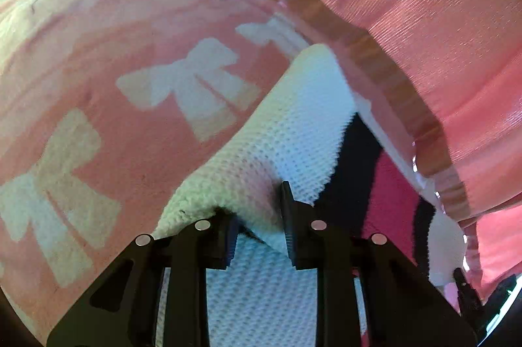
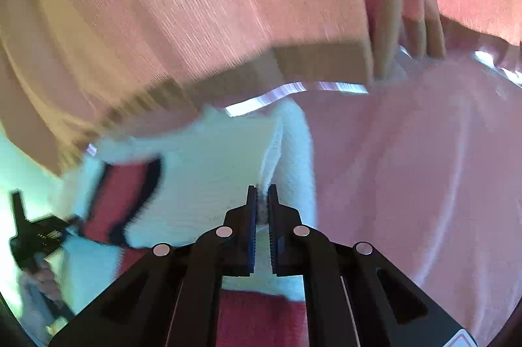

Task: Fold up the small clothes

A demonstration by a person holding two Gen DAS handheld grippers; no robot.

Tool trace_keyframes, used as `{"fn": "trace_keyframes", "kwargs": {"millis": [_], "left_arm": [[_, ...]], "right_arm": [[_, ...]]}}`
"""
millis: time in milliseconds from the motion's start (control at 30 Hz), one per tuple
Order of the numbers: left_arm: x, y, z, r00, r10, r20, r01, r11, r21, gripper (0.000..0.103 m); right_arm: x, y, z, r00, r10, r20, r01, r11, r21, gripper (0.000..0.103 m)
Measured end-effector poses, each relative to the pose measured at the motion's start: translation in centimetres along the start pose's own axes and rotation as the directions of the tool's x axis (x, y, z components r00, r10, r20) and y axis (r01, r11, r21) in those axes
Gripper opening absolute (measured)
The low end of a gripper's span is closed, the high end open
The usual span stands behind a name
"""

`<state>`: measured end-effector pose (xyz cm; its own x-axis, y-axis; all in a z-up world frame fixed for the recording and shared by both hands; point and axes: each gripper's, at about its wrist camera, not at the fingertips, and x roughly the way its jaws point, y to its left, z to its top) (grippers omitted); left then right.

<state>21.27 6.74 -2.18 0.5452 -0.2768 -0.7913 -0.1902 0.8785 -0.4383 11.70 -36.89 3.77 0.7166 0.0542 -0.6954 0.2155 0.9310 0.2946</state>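
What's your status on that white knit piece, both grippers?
Left gripper fingers pinching the white knit garment. Right gripper shut on its other edge. Pink bow-print cloth lies alongside; nothing blocking.

Both tools are matte black plastic: the left gripper point(image 1: 259, 224) and the right gripper point(image 2: 263, 205) each carry two flat fingers point(image 1: 288, 216) lined with fine ribbed pads. Behind each pair sit angular black link arms with triangular cut-outs, pinned by four round silver rivets point(image 2: 224, 231) in an arched row. At the lower right corner of the right gripper's body a small white label with a red edge point(image 2: 463, 342) shows.
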Motion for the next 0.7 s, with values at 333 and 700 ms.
{"fn": "trace_keyframes", "kwargs": {"millis": [333,700], "left_arm": [[-0.2,-0.8,-0.4,0.999,0.049,0.003,-0.049,0.996,0.074,0.022],[-3.3,-1.6,-1.6,0.997,0.059,0.047,-0.064,0.992,0.113,0.042]], "right_arm": [[1.6,-0.6,-1.2,0.998,-0.035,-0.043,0.035,0.999,-0.003,0.006],[-4.0,0.0,-2.8,0.998,-0.053,0.044,0.055,0.997,-0.045,0.048]]}}
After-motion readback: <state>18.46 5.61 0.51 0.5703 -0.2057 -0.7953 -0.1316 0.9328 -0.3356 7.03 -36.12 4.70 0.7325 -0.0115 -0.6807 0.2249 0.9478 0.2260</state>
